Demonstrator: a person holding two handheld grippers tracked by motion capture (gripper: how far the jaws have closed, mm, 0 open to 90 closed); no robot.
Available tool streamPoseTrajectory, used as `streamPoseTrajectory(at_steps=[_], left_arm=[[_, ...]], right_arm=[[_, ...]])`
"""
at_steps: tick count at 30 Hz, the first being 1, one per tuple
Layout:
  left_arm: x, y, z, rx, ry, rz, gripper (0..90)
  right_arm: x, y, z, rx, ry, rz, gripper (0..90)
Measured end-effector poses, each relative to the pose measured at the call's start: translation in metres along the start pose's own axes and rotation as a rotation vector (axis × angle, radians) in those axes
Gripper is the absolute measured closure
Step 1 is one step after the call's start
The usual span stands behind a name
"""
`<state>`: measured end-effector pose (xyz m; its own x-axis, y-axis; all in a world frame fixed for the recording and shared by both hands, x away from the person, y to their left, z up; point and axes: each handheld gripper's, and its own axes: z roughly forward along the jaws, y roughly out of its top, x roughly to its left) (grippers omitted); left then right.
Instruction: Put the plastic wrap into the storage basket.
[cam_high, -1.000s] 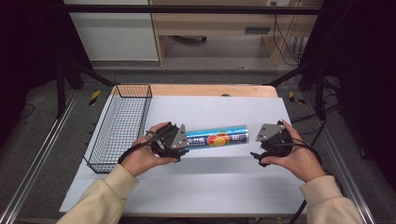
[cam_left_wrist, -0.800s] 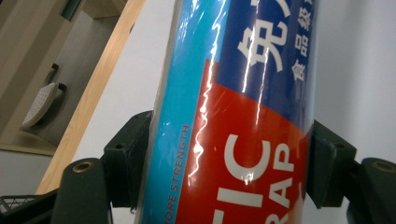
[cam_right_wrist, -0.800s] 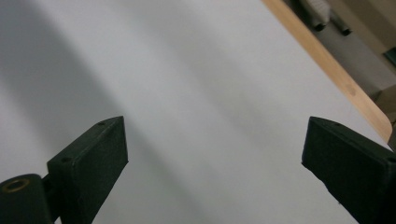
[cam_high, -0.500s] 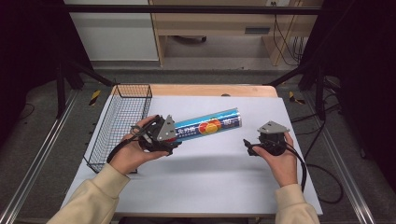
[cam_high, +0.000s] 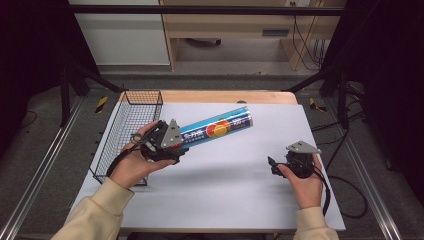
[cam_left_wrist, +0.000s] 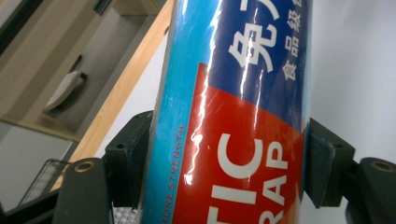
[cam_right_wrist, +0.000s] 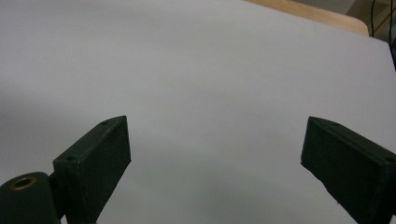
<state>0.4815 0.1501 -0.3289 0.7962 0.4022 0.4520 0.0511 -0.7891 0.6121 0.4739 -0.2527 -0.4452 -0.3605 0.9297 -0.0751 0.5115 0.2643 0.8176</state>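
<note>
The left gripper (cam_high: 181, 146) clamps its fingers on one end of the plastic wrap roll (cam_high: 218, 129), raised above the counter (cam_high: 235, 190) (beside the wire basket (cam_high: 127, 125)); the right gripper (cam_high: 272, 166) has fingers wide, holding nothing.

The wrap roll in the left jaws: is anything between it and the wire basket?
Nothing visible is. The roll is clamped at one end in the left gripper, lifted and tilted over the white sheet. The basket stands right beside that hand, its top open, with only the near wire wall to clear.

Glossy film-wrapped roll (cam_high: 216, 128); wire-mesh metal basket (cam_high: 131, 120); matt white sheet (cam_high: 225, 185); wooden table edge (cam_high: 225, 96).
</note>
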Motion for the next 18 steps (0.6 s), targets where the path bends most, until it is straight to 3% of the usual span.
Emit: streamPoseTrajectory(at_steps=[2,3,7,12,18], left_arm=[[0.001,0.001,-0.006,0.011,0.02,-0.006,28.8],[0.002,0.001,-0.013,0.028,0.048,-0.015,28.8],[0.004,-0.001,-0.025,0.046,0.094,-0.035,28.9],[0.009,-0.006,-0.036,0.067,0.126,-0.065,29.1],[0.018,-0.012,-0.05,0.081,0.157,-0.097,29.2]], right_arm=[[0.0,-0.003,-0.001,0.0,-0.001,0.004,8.5],[0.001,-0.005,-0.002,0.005,-0.012,-0.01,8.3],[-0.001,-0.006,-0.004,-0.014,-0.06,-0.003,8.5],[-0.003,-0.008,-0.005,-0.014,-0.075,-0.008,8.4],[-0.003,-0.008,-0.006,-0.02,-0.093,0.018,8.4]])
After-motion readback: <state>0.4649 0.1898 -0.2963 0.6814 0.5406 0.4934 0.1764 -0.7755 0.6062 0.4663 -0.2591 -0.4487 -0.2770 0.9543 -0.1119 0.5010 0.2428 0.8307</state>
